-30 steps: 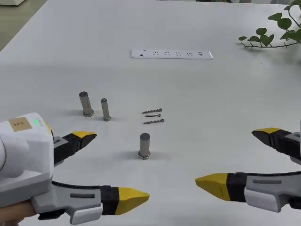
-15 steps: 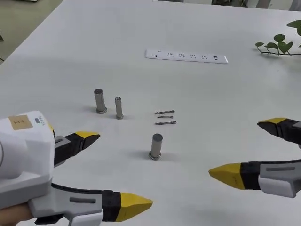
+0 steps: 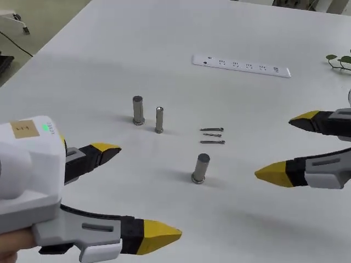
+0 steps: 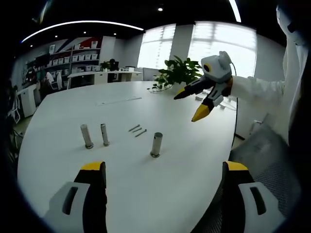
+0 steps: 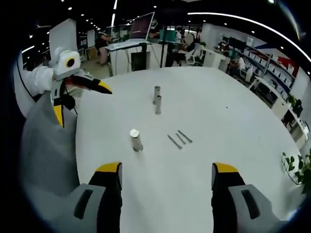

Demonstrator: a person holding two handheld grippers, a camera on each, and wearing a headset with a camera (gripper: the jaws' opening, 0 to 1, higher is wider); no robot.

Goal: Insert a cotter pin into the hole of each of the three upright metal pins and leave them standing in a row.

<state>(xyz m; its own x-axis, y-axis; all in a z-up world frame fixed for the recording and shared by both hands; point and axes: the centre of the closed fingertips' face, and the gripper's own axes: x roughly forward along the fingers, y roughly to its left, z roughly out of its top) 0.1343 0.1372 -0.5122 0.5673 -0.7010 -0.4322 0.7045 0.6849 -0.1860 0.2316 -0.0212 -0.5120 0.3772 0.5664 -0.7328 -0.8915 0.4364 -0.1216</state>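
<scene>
Three metal pins stand upright on the white table (image 3: 98, 66): two close together at the back left (image 3: 138, 110) (image 3: 159, 119) and one alone nearer me (image 3: 201, 167). Three cotter pins (image 3: 212, 135) lie side by side between them. My left gripper (image 3: 142, 192) is open, near the front left, and holds nothing. My right gripper (image 3: 278, 147) is open to the right of the cotter pins, also with nothing in it. The left gripper view has the pins (image 4: 86, 136) (image 4: 104, 134) (image 4: 156, 144) and the right gripper (image 4: 187, 108) beyond them. In the right gripper view the lone pin (image 5: 135, 140) is nearest, with the cotter pins (image 5: 177, 138) to its right.
A white power strip (image 3: 241, 65) lies at the back of the table. A potted plant's leaves (image 3: 340, 59) reach in at the far right. The table's left edge (image 3: 49, 41) runs diagonally at the upper left. Bare tabletop surrounds the pins.
The head camera has swung left, so everything sits further right in the picture. My right gripper has moved away from me, up level with the cotter pins. Both grippers stay open.
</scene>
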